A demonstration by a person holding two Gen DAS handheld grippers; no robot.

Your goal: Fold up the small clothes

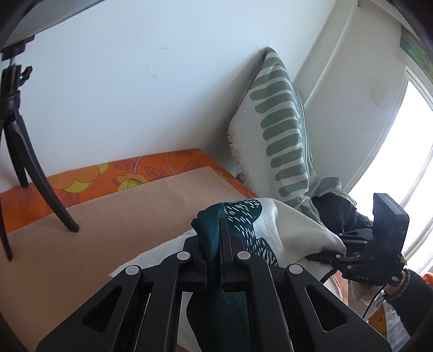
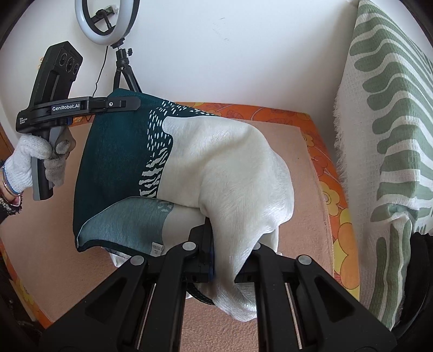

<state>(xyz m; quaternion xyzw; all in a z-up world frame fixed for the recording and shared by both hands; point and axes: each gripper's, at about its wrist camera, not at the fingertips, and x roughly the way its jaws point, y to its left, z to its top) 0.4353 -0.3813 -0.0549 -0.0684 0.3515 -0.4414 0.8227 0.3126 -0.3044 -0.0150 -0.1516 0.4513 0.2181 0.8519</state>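
Note:
A small garment (image 2: pixel 216 151), teal on one side and cream-white on the other with a dashed pattern between, hangs stretched between both grippers above a peach mat (image 2: pixel 297 176). In the left wrist view my left gripper (image 1: pixel 213 243) is shut on a bunched teal edge of the garment (image 1: pixel 284 224). The right wrist view shows the left gripper (image 2: pixel 132 103) at the upper left, pinching the teal corner, held by a white-gloved hand (image 2: pixel 29 159). My right gripper (image 2: pixel 213 243) is shut on the white part, which drapes over and hides its fingertips. The right gripper (image 1: pixel 335 254) also shows gripping the white edge.
The peach mat (image 1: pixel 121 216) lies on an orange floral cover (image 1: pixel 108 173) against a white wall. A black tripod (image 1: pixel 35 173) with a ring light (image 2: pixel 107 19) stands at the back left. A green-striped cushion (image 2: pixel 392 121) leans at the right, near a bright window (image 1: pixel 400 173).

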